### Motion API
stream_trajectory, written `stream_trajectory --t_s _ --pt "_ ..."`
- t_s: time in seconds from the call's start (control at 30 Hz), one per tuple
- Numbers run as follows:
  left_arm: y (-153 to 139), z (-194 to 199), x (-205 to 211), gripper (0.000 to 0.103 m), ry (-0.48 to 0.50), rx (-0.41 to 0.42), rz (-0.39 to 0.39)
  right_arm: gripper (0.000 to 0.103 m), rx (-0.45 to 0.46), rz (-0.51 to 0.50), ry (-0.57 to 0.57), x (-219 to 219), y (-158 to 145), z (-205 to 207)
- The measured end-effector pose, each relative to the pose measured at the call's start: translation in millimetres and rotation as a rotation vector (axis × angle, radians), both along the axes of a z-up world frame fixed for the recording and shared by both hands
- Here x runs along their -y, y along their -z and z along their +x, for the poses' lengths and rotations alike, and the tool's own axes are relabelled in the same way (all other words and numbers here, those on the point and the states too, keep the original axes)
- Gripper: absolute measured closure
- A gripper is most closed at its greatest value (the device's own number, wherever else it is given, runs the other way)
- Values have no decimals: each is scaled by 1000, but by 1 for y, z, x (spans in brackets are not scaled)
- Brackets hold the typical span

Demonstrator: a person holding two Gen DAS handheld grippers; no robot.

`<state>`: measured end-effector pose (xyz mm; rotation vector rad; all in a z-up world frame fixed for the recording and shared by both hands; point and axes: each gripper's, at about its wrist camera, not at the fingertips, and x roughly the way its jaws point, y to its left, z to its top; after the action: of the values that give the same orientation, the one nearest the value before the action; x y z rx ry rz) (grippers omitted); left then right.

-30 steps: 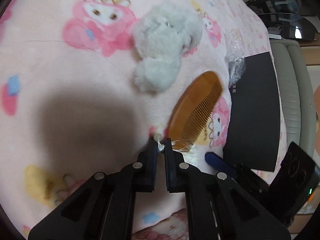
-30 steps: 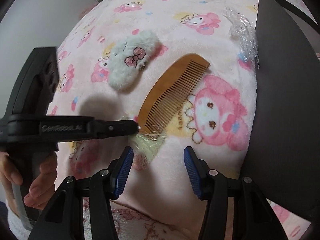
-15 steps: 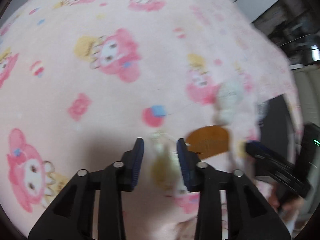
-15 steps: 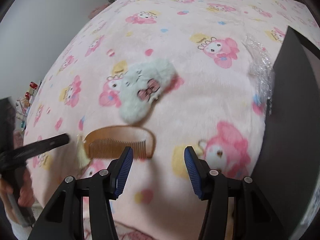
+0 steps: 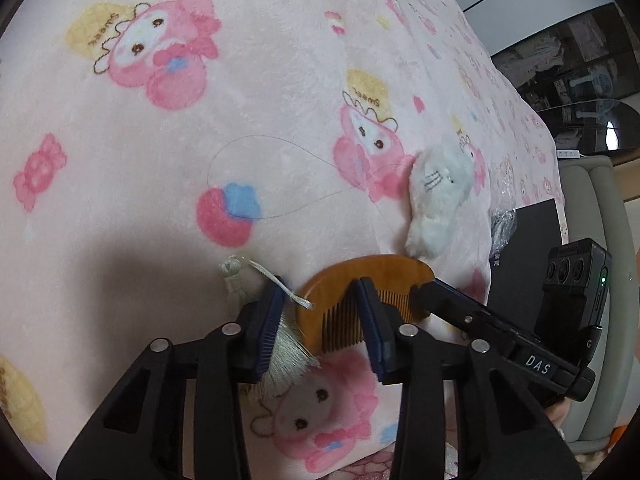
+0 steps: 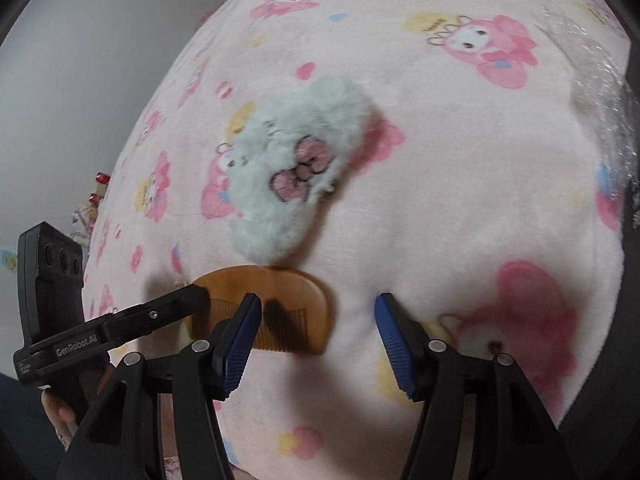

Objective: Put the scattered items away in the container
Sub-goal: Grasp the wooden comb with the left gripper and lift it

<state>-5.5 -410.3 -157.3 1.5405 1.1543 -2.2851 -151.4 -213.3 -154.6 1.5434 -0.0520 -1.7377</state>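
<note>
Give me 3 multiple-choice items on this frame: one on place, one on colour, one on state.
1. Where does the comb lie in relation to the plush toy?
A. on top of it
B. on the blanket just below it in the picture
C. inside the black box

2. What colour are the pads on the jaws of the right gripper?
A. blue
B. red
C. white

3. How do the jaws of the left gripper stand?
A. clamped on the plush toy
B. apart, with the comb's tasselled end between them
C. out of view

Answers: 1 B, the comb lies flat on the pink blanket at the toy's lower edge; 2 A, both pads are blue; 3 B, a gap shows between the pads, with comb and tassel in it.
</note>
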Motion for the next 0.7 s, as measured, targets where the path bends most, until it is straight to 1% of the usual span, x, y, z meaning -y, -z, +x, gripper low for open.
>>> stream_trajectory --t_s 0.03,0.07,0.1,0.17,0.27,0.43,0.53,0.7 --pt "-1 0 -1 73 3 -1 -4 55 -19 13 -7 1 -1 3" --pt "-4 1 -4 77 6 -3 -6 63 -33 24 -9 1 -2 5" --pt "-6 0 -7 77 9 -5 -9 70 -27 12 -10 2 -4 8" --pt "-16 4 -11 77 14 -15 -35 72 -12 -13 -2 -2 -10 12" --pt "-33 13 -19 77 23 -45 -45 74 -37 -24 1 -13 -28 20" --pt "-71 41 -43 76 34 -108 -61 74 -117 -49 0 -38 -73 44" --pt "-90 49 -56 76 48 -141 -62 74 -143 -64 10 -59 -93 57" --pt "-119 54 -85 75 89 -179 -104 73 -190 -75 42 -89 -120 76"
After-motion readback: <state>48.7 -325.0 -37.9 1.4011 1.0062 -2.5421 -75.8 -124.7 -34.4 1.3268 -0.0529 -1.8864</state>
